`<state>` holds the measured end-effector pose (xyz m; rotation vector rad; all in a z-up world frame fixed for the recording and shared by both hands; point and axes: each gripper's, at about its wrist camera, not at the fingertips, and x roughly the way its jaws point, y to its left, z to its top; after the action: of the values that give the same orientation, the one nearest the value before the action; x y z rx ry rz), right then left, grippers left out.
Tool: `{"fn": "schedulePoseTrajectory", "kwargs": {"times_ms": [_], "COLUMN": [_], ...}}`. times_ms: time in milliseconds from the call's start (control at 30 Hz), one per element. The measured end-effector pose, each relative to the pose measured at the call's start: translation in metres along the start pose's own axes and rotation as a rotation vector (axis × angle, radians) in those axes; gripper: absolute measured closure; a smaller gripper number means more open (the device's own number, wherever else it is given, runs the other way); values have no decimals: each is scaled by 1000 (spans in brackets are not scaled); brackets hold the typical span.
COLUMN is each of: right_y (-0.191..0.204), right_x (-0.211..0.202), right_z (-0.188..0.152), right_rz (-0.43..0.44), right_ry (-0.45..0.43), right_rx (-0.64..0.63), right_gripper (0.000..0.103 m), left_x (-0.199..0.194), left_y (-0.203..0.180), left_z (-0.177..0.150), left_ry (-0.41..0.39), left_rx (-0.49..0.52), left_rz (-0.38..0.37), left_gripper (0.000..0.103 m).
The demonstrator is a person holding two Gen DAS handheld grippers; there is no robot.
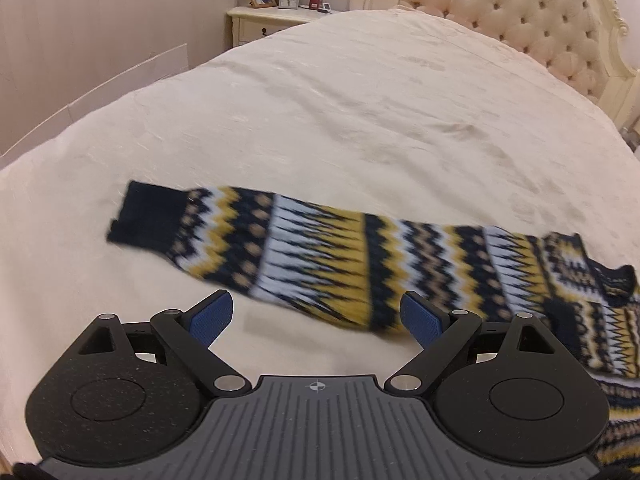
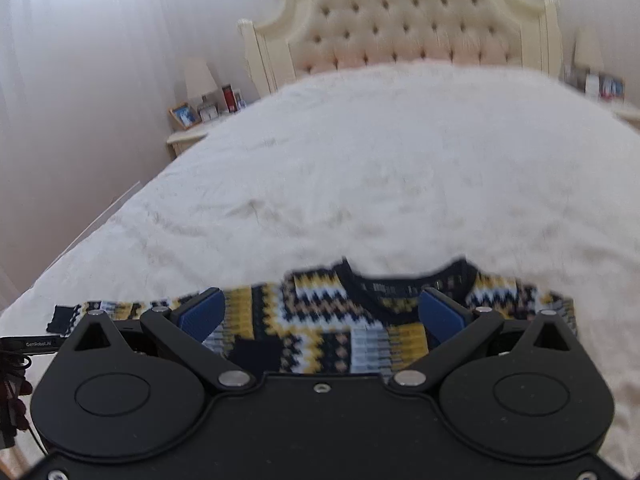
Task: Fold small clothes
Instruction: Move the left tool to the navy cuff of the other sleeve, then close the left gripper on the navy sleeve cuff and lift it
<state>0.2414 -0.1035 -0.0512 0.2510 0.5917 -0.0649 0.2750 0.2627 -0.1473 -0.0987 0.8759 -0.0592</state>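
Sweater (image 2: 320, 320), one, patterned navy, yellow and white, lies flat on the cream bedspread (image 1: 340, 100). Left wrist view shows one sleeve (image 1: 260, 248) stretched out to its dark cuff; right wrist view shows the neckline and a second bedside lamp. Left gripper (image 1: 316, 316) and right gripper (image 2: 320, 314) both stand wide apart, holding nothing. One nightstand (image 1: 272, 20) carries a framed photo, clock and red bottle.

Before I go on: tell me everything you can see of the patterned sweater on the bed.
The sweater is a knit in navy, yellow, white and tan zigzag bands, with a dark ribbed collar. It lies flat on the cream bedspread, collar toward the headboard. One sleeve stretches straight out sideways, ending in a dark cuff; another dark cuff seems folded onto the chest. Neither tool touches it.
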Motion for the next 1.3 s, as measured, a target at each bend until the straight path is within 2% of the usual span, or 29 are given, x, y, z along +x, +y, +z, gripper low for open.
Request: {"fn": "schedulePoseTrajectory", "kwargs": {"times_ms": [200, 300, 467, 633, 733, 767, 1067, 1267, 1300], "right_y": [26, 32, 34, 39, 43, 45, 50, 51, 51], "right_x": [-11, 4, 21, 33, 38, 40, 56, 67, 69], "right_z": [13, 18, 13, 2, -3, -4, -10, -15, -16], "right_rz": [-127, -169, -94, -55, -45, -44, -28, -29, -28], "right_ry": [-160, -82, 16, 106, 144, 155, 229, 270, 277], "right_rx": [47, 29, 51, 53, 46, 42, 48, 73, 75], "right_gripper": [0, 0, 1, 1, 1, 1, 1, 1, 1], "left_x": [20, 32, 55, 80, 94, 99, 120, 121, 120], "left_y": [36, 54, 78, 93, 98, 99, 85, 89, 90], "left_z": [17, 23, 19, 12, 12, 13, 14, 17, 18], "left_ry": [-10, 2, 36, 84, 99, 97, 15, -10, -12], "left_rx": [-24, -69, -164, -204, -215, -212, -108, -144, -155], "left_rz": [28, 34, 42, 38, 27, 24, 110, 70, 64], "left_gripper": [12, 12, 12, 12, 5, 0, 0, 1, 4]}}
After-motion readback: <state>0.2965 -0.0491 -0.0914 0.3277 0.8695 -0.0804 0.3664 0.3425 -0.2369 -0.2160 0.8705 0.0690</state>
